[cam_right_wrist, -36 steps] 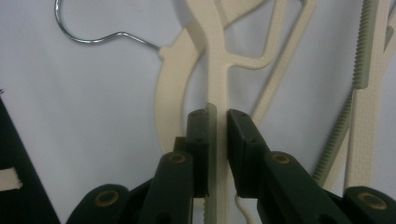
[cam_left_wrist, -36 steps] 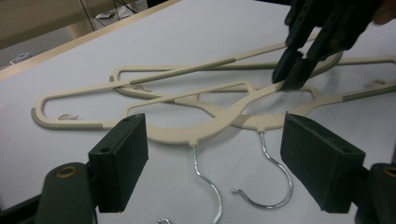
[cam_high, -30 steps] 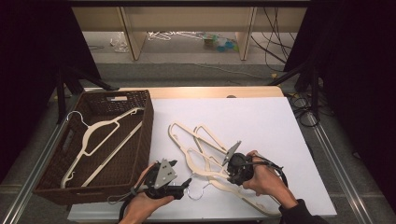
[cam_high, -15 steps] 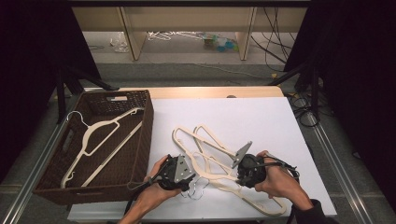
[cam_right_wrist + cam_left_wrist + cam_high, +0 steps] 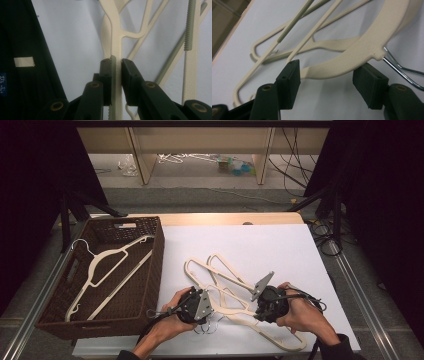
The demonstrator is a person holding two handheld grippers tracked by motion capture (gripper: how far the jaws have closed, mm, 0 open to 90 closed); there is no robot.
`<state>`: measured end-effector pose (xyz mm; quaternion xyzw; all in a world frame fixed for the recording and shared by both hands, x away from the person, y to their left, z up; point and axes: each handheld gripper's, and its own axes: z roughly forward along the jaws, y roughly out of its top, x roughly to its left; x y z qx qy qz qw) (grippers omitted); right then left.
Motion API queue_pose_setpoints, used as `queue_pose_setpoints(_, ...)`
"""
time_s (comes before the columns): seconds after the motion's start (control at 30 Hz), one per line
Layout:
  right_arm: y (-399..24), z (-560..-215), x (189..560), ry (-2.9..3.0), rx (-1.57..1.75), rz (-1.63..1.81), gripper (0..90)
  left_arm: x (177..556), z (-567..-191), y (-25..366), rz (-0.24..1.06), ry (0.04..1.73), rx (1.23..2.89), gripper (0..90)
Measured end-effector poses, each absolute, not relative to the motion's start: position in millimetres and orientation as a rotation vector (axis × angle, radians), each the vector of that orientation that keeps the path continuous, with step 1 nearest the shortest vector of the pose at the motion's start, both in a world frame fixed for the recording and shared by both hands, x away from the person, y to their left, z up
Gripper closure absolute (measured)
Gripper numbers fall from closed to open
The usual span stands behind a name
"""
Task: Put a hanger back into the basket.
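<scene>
Right gripper view: my right fingers (image 5: 116, 65) clamp a hanger (image 5: 117, 37) on the surface (image 5: 280, 245). Left fingers (image 5: 329, 82), closing, straddle its neck untouched. Risk: tangled hangers (image 5: 220, 270) drag along on lifting.

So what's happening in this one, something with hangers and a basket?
A person works two handheld grippers over a tangle of cream hangers on the white table. The right gripper is clamped on one hanger's arm. The left gripper has just been closing; its jaws straddle the curved neck of a hanger beside its metal hook without pressing on it yet. One hanger already lies in the brown wicker basket.
</scene>
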<state>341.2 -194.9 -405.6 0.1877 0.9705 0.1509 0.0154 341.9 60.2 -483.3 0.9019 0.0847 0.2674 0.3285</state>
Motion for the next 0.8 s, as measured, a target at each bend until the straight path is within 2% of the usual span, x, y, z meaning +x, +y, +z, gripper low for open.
queue_pose_setpoints(0.3, -204.3, -411.5, 346.0, 3.047, 0.566, 0.508, 79.2, 344.5, -476.7, 59.1, 0.658, -0.004, 2.335, 55.9)
queue_pose_setpoints(0.47, -212.8, -416.0, 350.0, 3.072, 0.555, 0.531, 79.2, 345.0, -465.1, 52.2, 0.678, -0.212, 2.368, 64.8)
queue_pose_setpoints(0.8, -231.4, -425.3, 359.1, 3.086, 0.605, 0.6, 77.4, 344.1, -448.1, 36.1, 0.679, -0.336, 2.386, 74.3)
